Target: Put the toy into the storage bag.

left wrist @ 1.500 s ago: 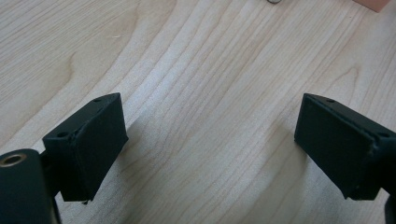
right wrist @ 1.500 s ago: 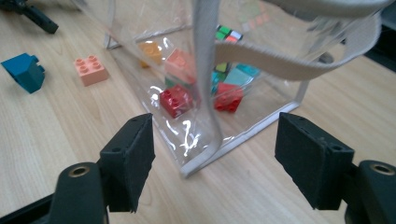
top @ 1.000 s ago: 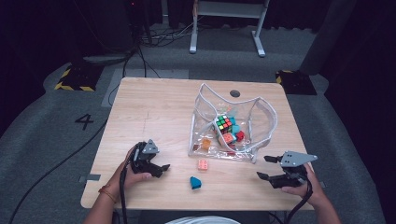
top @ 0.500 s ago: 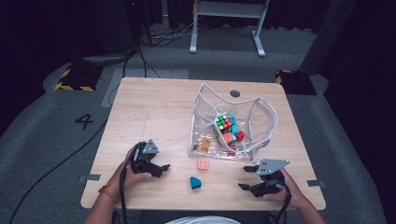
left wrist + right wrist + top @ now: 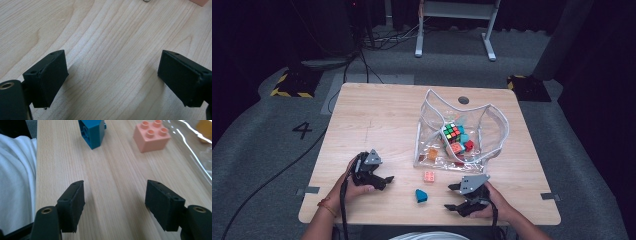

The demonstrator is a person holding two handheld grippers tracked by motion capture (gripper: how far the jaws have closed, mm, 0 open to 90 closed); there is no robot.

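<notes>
The table (image 5: 377,125) is pale wood with a fine straight grain. On it lie a teal-blue brick (image 5: 421,195) and a salmon-pink studded brick (image 5: 429,176). The clear pouch (image 5: 437,107) has white edging and holds a many-coloured puzzle cube (image 5: 451,132), an orange block (image 5: 432,154) and a red one (image 5: 469,145). Each hand-held gripper, left (image 5: 384,181) and right (image 5: 454,197), is black with a grey plate.
</notes>
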